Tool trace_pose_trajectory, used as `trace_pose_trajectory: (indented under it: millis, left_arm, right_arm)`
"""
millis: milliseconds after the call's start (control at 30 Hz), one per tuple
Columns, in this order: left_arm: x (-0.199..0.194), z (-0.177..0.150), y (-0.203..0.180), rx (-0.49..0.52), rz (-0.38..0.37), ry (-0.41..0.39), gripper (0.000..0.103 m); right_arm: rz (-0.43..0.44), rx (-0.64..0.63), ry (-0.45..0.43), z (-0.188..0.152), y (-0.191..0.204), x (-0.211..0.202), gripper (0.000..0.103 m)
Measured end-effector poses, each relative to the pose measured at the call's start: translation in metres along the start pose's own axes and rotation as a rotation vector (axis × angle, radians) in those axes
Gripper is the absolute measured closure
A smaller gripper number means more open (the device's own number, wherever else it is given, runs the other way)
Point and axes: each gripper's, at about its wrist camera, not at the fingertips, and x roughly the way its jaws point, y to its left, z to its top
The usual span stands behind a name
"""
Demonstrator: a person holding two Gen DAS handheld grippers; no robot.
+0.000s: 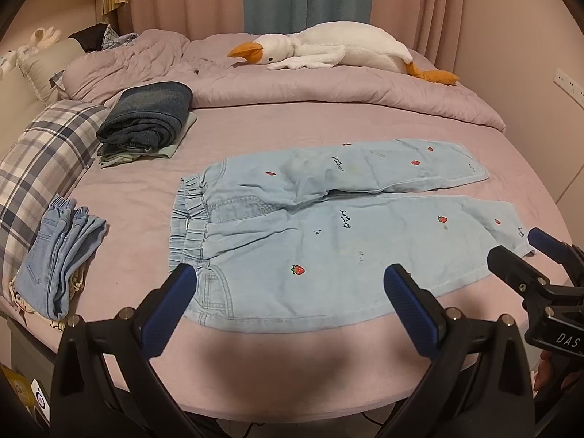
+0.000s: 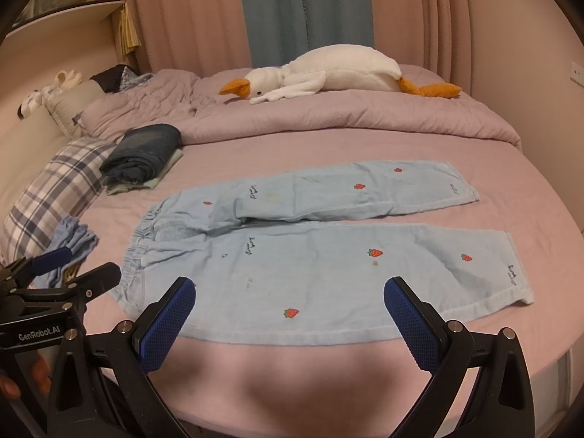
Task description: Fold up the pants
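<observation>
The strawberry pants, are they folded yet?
No, spread flat. The pants lie open on the bed, both legs side by side.

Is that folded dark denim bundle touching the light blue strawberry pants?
Apart. The right wrist view shows bare pink sheet between the dark denim bundle and the strawberry pants.

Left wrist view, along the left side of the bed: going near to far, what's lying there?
Folded light-blue jeans → plaid pillow → stack of folded dark jeans → rumpled lilac duvet. The strawberry pants lie to the right of that line.
</observation>
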Motion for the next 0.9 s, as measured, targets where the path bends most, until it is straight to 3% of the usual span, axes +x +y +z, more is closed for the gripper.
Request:
trace_pose_trajectory:
  millis: [133, 267, 400, 567, 667, 733, 833, 867, 900]
  left_arm:
    - [0.001, -0.001, 0.002, -0.004, -0.007, 0.000, 0.000]
    - [0.015, -0.004, 0.016, -0.088, -0.094, 0.039, 0.000]
    - [0.049, -0.017, 0.048, -0.238, -0.173, 0.137, 0.000]
    - [0.080, -0.051, 0.106, -0.473, -0.187, 0.200, 0.000]
    - [0.089, -0.069, 0.128, -0.565, -0.201, 0.199, 0.001]
    - [0.092, -0.075, 0.135, -0.612, -0.220, 0.189, 0.001]
    - [0.102, -0.082, 0.138, -0.682, -0.261, 0.175, 0.002]
    - [0.108, -0.084, 0.140, -0.723, -0.290, 0.174, 0.002]
    - [0.111, -0.084, 0.141, -0.739, -0.298, 0.167, 0.004]
  right_arm:
    - [0.000, -0.004, -0.003, -0.002, 0.000, 0.000, 0.001]
    - [-0.012, -0.016, 0.010, -0.005, 0.001, 0.006, 0.001]
    - [-0.055, -0.076, 0.068, -0.015, 0.006, 0.032, 0.001]
    - [-0.151, -0.245, 0.150, -0.043, 0.015, 0.064, 0.001]
    - [-0.118, -0.365, 0.154, -0.057, 0.031, 0.074, 0.001]
    - [-0.015, -0.388, 0.150, -0.069, 0.051, 0.069, 0.001]
    - [0.040, -0.532, 0.111, -0.085, 0.075, 0.075, 0.002]
    - [0.052, -0.564, 0.107, -0.090, 0.081, 0.076, 0.005]
    - [0.062, -0.623, 0.104, -0.095, 0.088, 0.081, 0.014]
